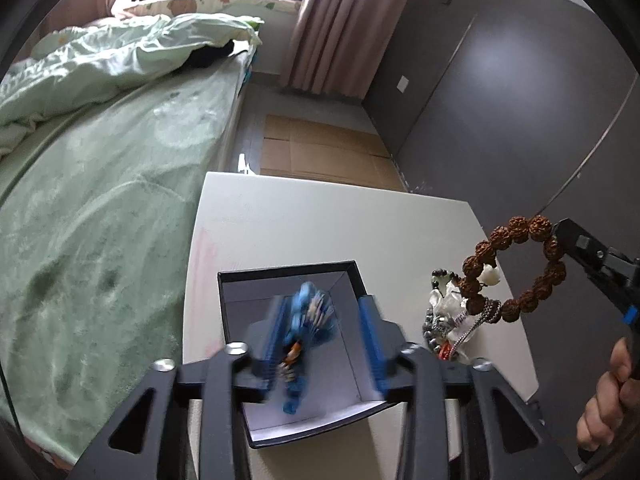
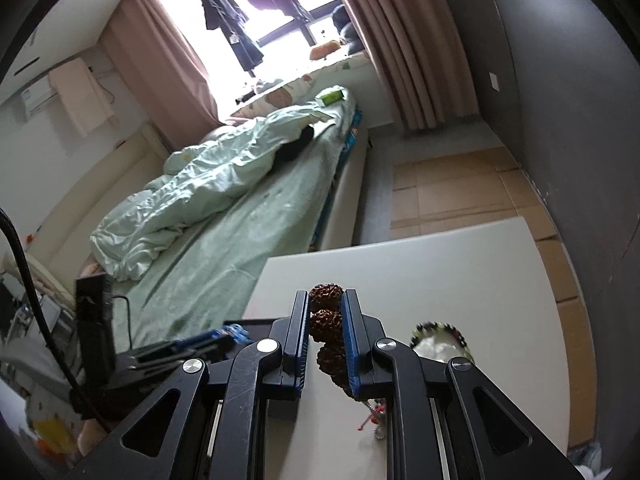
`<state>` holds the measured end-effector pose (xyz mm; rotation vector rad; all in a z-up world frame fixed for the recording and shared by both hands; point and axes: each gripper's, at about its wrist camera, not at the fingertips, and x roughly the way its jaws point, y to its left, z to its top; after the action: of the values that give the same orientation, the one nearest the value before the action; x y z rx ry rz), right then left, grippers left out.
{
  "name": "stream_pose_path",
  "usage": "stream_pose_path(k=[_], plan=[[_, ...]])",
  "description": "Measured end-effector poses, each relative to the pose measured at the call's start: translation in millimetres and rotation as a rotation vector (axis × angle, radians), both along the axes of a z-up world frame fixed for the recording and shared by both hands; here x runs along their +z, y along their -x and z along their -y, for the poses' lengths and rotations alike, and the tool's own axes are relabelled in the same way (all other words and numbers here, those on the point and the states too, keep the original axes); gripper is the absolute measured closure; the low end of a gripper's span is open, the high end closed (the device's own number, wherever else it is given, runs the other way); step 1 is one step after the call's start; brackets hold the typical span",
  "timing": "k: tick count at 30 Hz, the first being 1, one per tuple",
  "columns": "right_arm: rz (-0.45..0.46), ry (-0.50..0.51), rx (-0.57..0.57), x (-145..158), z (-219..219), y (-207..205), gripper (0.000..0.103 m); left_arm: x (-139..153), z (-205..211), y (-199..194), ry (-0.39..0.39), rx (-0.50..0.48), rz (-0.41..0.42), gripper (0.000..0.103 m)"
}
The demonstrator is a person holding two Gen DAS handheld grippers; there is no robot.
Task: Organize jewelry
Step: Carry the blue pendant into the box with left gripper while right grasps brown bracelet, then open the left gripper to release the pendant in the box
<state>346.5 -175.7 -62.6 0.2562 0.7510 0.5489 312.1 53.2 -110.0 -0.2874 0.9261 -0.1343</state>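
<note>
A black box with a pale inside (image 1: 236,296) stands on the white table (image 1: 320,220). Over it, my left gripper (image 1: 324,336) is open. A blurred blue bead bracelet (image 1: 304,320) hangs between the fingers, close to the left one and clear of the right one. To the right, my right gripper (image 1: 560,236) is shut on a brown rough-bead bracelet (image 1: 502,236), lifted above the table. In the right wrist view the brown beads (image 2: 326,332) are pinched between the blue pads of the right gripper (image 2: 326,298). The left gripper (image 2: 224,340) shows blurred at the left.
A pile of mixed jewelry (image 1: 448,312) lies on the table right of the box, also seen as the pile (image 2: 436,340). A bed with green covers (image 1: 100,220) runs along the table's left. A dark wall (image 1: 520,100) is on the right. A hand (image 1: 608,400) holds the right gripper.
</note>
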Motion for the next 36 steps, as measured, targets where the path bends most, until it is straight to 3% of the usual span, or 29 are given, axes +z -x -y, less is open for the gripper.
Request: stream_pose_path(k=[1, 2, 8, 12, 13, 14, 15, 16, 17, 22, 27, 34, 35, 36], plan=[[0.007, -0.002, 0.002, 3, -1, 1, 0.087, 2, -2, 1, 0.010, 0.008, 0.006, 0.037], [0.013, -0.008, 0.005, 6, -1, 2, 0.101, 4, -4, 2, 0.021, 0.017, 0.020, 0.028], [0.044, -0.002, 0.029, 21, -7, -2, 0.101, 15, -10, 7, 0.037, 0.060, 0.068, 0.022], [-0.058, 0.061, 0.043, -7, -19, -12, 0.099, 16, -16, 6, 0.049, 0.084, 0.066, 0.022], [-0.101, 0.084, 0.051, -21, -24, -18, 0.094, 16, -17, 6, 0.051, 0.086, 0.069, 0.022], [-0.128, 0.107, 0.043, -30, -25, -22, 0.072, 16, -17, 7, 0.051, 0.086, 0.070, 0.022], [-0.143, 0.125, 0.033, -35, -26, -25, 0.041, 16, -16, 6, 0.049, 0.085, 0.067, 0.022], [-0.156, 0.139, 0.022, -44, -25, -30, 0.030, 15, -15, 5, 0.049, 0.081, 0.062, 0.022], [-0.165, 0.140, 0.011, -50, -22, -34, 0.025, 14, -14, 4, 0.048, 0.074, 0.056, 0.022], [-0.239, 0.161, -0.002, -76, -10, -57, 0.026, 13, -12, 2, 0.044, 0.064, 0.055, 0.022], [-0.292, 0.236, 0.046, -95, -21, -73, 0.054, 12, -10, 2, 0.044, 0.054, 0.051, 0.022], [-0.350, 0.356, 0.060, -123, -32, -88, 0.055, 12, -11, 2, 0.044, 0.049, 0.051, 0.022], [-0.353, 0.363, 0.064, -123, -33, -89, 0.058, 12, -11, 2, 0.044, 0.049, 0.051, 0.022], [-0.349, 0.380, 0.069, -122, -36, -90, 0.071, 12, -11, 2, 0.043, 0.049, 0.052, 0.022]])
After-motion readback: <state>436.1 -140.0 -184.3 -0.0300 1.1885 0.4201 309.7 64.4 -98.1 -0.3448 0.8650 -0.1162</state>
